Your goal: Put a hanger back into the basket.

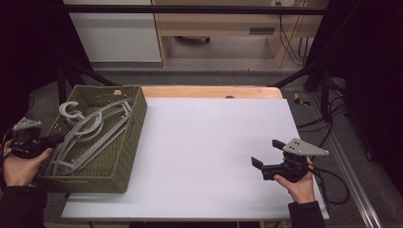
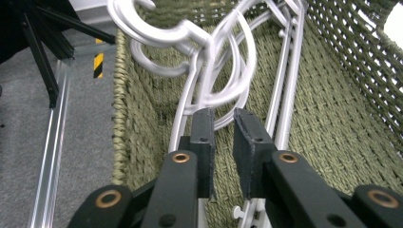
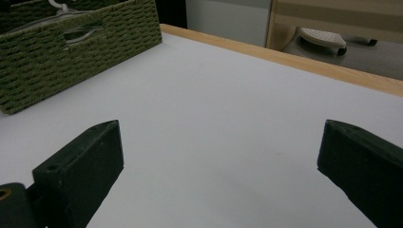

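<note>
No brand, label or writing can be read anywhere. The grey hangers (image 1: 90, 130) lie stacked in the woven green basket (image 1: 128, 147) at the table's (image 1: 214, 152) left edge. The left gripper (image 2: 223, 128) reaches into the basket with its 2 jaws a narrow gap apart, nothing pinched between them (the hanger arms run just beyond and beneath the tips). The right gripper (image 1: 266, 154) hovers over the white tabletop, well apart from the basket, jaws spread wide and empty.
</note>
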